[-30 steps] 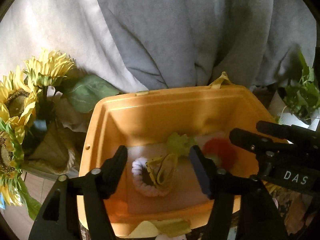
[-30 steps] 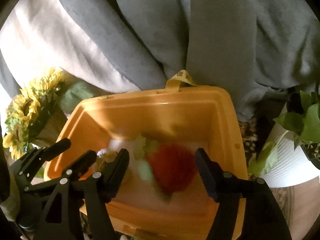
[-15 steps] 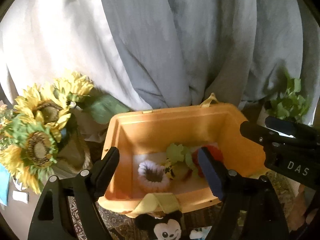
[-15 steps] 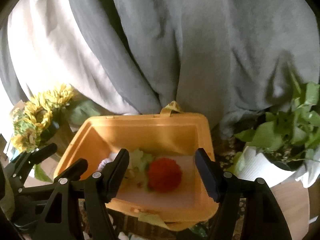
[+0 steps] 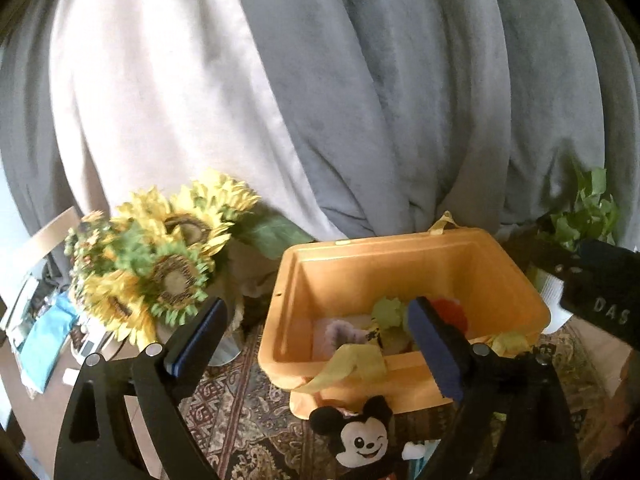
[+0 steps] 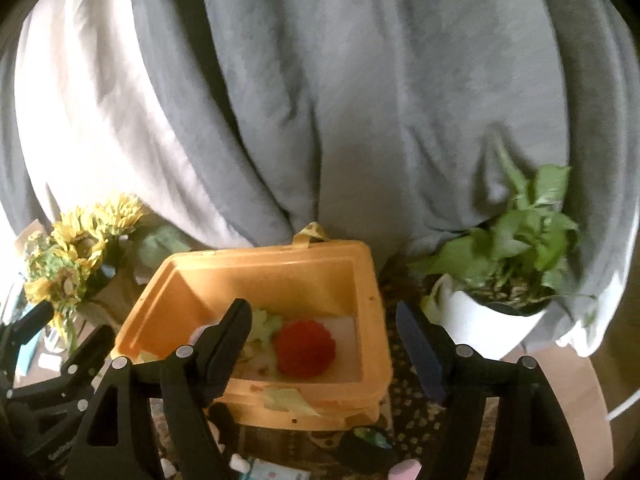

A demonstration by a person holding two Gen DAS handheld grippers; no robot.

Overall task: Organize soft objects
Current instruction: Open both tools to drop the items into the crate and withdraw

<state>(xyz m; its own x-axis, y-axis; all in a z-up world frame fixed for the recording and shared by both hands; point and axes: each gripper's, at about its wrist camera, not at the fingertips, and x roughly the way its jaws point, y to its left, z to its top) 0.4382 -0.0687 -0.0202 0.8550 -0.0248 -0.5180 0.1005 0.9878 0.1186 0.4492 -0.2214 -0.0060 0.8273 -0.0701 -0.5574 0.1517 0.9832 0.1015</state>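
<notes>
An orange bin [image 5: 400, 264] [image 6: 260, 270] stands on a patterned rug. Inside lie a red pom-pom [image 6: 305, 347] [image 5: 452, 310], a green soft piece [image 5: 386, 309] [image 6: 264, 325], a pale fuzzy ring [image 5: 340, 334] and a small yellow toy. A Mickey plush [image 5: 362, 436] lies on the rug in front of the bin. My left gripper [image 5: 316, 344] is open and empty, above and in front of the bin. My right gripper [image 6: 322, 346] is open and empty, also short of the bin.
A sunflower bouquet [image 5: 160, 264] [image 6: 76, 252] stands left of the bin. A potted green plant in a white pot [image 6: 500, 280] stands to its right. Grey and white drapes [image 5: 320, 100] hang behind. Small items lie on the rug near the right gripper.
Both grippers have pulled back and up from the bin, so it looks smaller. The Mickey plush and the rug have come into view. Both grippers stay open.
</notes>
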